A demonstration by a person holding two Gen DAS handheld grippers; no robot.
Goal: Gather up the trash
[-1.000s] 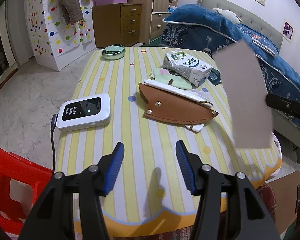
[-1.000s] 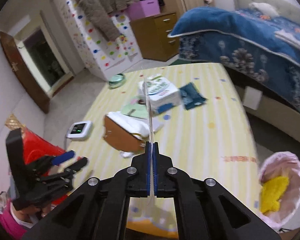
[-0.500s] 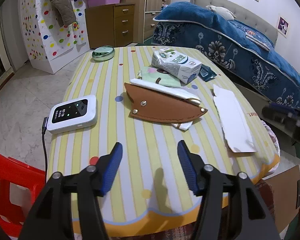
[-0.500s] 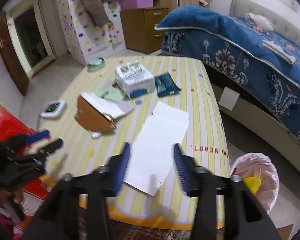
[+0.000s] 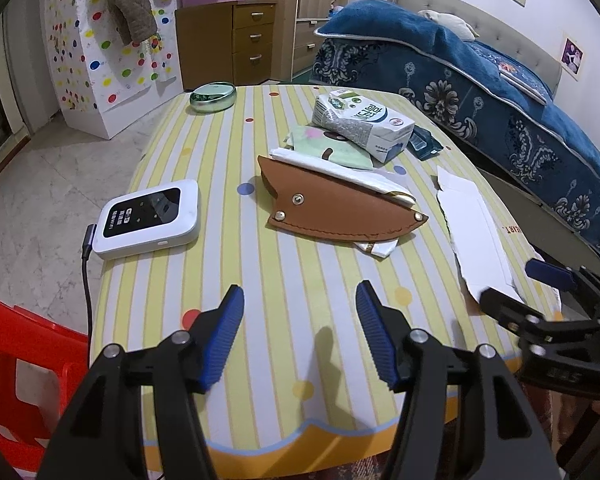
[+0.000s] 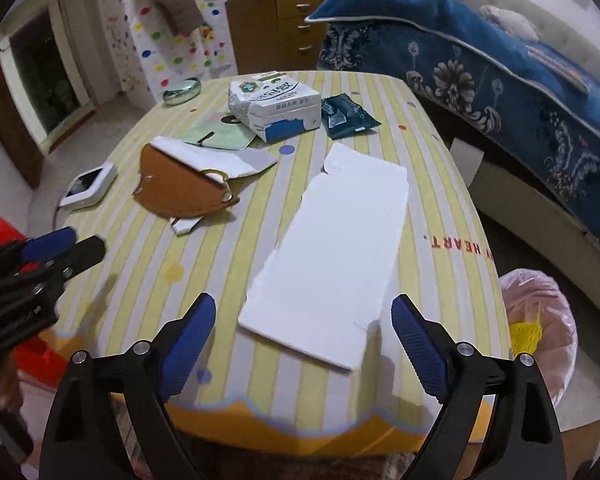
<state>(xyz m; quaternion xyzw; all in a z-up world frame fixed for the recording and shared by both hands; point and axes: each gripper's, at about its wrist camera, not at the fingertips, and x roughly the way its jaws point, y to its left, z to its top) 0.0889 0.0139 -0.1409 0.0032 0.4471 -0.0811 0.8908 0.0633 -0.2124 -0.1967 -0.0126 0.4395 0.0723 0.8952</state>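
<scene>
The flat white torn cardboard sheet [image 6: 332, 248] lies on the striped yellow tablecloth [image 6: 440, 200]. It is probably light and stiff; grip its near edge. The right gripper [image 6: 302, 344] is opening wide, empty; the left gripper [image 5: 300, 336] stands half-open, empty.

Each hand-held gripper was a black plastic frame with two angled arms. The left hand-held gripper [image 5: 299, 334] and the right hand-held gripper [image 6: 303, 346] both carried ribbed blue pads on their fingers [image 6: 188, 342] (silver screw heads marked the pivots behind them).
</scene>
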